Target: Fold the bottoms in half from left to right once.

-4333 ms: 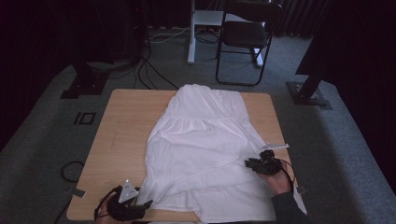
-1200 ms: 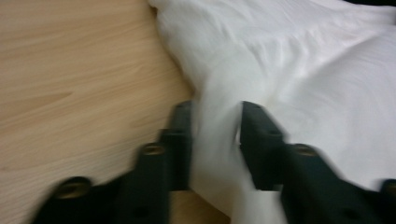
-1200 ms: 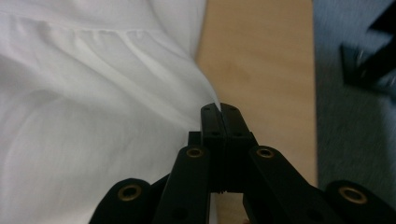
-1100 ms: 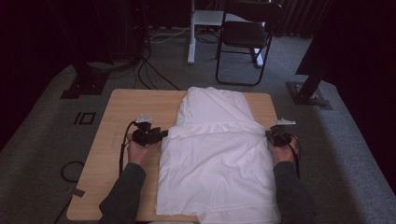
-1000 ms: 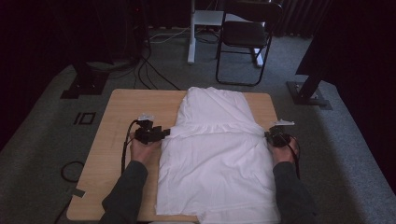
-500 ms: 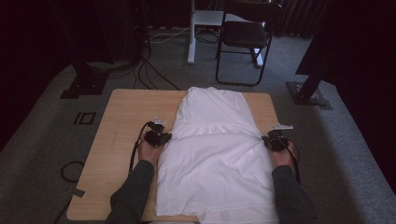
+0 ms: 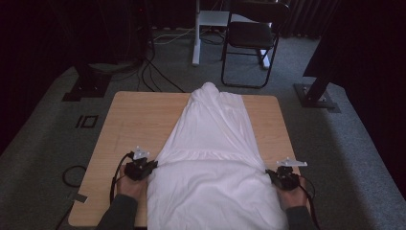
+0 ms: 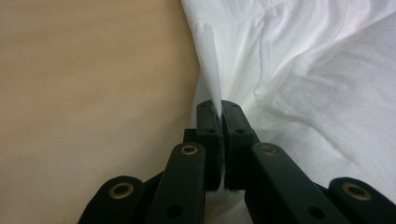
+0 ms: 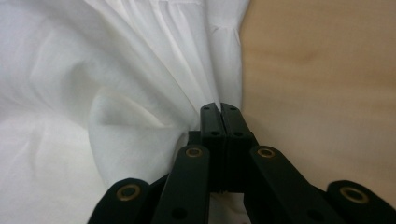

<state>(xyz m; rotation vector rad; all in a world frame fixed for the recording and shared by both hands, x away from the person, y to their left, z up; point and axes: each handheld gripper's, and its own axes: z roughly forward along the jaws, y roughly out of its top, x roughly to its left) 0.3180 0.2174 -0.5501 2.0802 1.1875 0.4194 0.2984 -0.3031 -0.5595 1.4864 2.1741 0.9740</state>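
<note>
A white garment lies lengthwise on the wooden table, narrow at its far end and wide at the near edge. My left gripper sits at the garment's left edge. In the left gripper view its jaws have just been closing and now pinch a fold of the white cloth. My right gripper is at the garment's right edge. Its jaws are shut on a gathered fold of the cloth, which pulls taut toward them.
Bare wood lies left of the garment, and more to its right. A black folding chair and a white post stand beyond the table. Stand bases and cables lie on the carpet.
Both hands have come toward the near edge, dragging the garment with them. Its far end has drawn into a narrow peak. The left gripper has closed on the cloth's edge.
</note>
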